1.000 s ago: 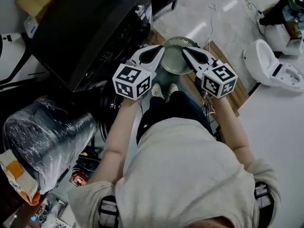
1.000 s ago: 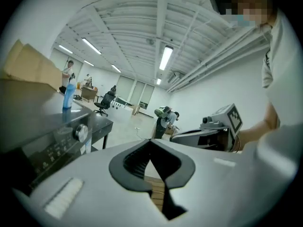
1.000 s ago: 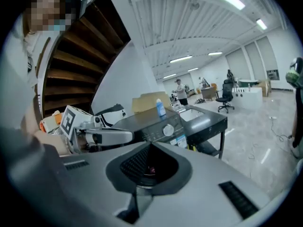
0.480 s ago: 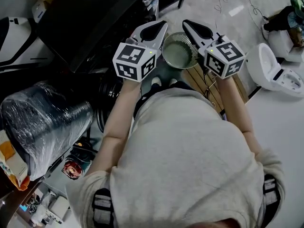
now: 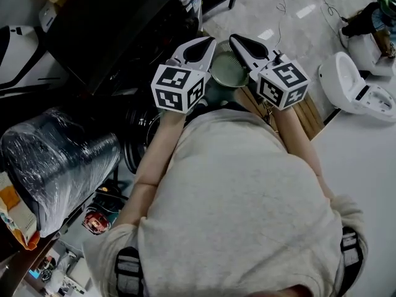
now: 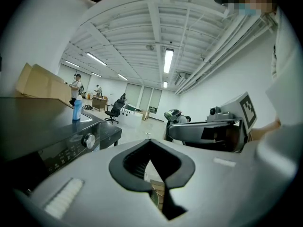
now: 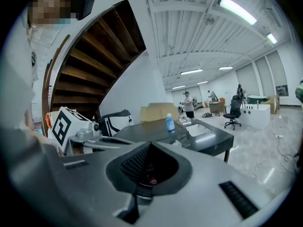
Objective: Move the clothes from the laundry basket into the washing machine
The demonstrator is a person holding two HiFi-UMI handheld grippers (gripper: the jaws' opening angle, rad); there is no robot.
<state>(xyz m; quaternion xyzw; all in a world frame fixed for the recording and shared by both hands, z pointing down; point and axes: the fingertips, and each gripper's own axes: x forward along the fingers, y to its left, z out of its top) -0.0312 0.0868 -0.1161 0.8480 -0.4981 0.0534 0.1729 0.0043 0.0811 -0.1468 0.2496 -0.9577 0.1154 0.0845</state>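
Left gripper (image 5: 208, 41): jaws are pressed together, nothing is held | right gripper (image 5: 235, 38): jaws are pressed together, nothing is held | round basket (image 5: 228, 72): seen low between both grippers, mouth turned up, no long axis | washing machine (image 5: 111, 30): placed far left

Quick headcount: two tools, the left tool (image 5: 207, 43) and the right tool (image 5: 238, 41). One black washing machine (image 5: 111, 30), with one blue bottle (image 6: 77, 109) on top of it. One round basin (image 5: 228, 73) just right of the washing machine, one plastic-wrapped roll (image 5: 59, 166) below it in the head view, and one white toilet-shaped thing (image 5: 352, 88) well off to its right.
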